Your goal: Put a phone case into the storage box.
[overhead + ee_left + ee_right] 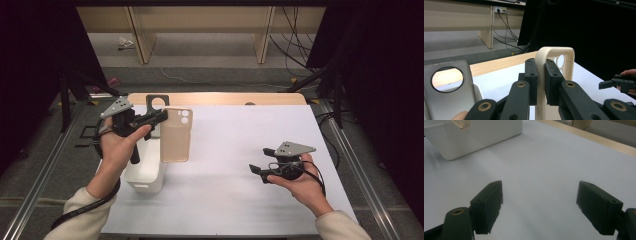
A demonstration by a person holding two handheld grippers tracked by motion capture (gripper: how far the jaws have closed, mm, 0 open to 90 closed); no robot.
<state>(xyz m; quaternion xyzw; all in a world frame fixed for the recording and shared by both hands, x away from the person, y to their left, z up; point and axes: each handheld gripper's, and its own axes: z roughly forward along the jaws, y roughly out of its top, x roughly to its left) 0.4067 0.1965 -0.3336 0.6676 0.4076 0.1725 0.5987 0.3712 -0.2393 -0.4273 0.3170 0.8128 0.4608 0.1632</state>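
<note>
A beige phone case (176, 135) is held clear of the table in the left centre of the high view, its camera cut-outs at the top. It is clamped at its upper left edge by the left gripper (159, 118), which is seen just left of the case, pointing to the right of the frame. In the left gripper view the case (554, 53) stands upright in the middle of the frame, and its rim is pinched between the two black jaws, whose pads are pressed against it from either side. A grey case (447, 95) with a round hole is seen at the lower left of that view; in the high view it (158, 103) is seen as a dark plate just above the gripper. A white bin (146, 175) is seen below the left hand (117, 147) and touches the lower left of the beige case in the picture; whether they truly touch cannot be told.

The right gripper (262, 161) is held low over the white table (235, 200) at the lower right of the high view, well apart from the case. Its jaws are spread wide in the right gripper view (539, 207), with nothing between them but bare table. The bin (474, 135) is seen at the upper left of that view, and a corner of the beige case (461, 123) is seen above it at the top edge.
</note>
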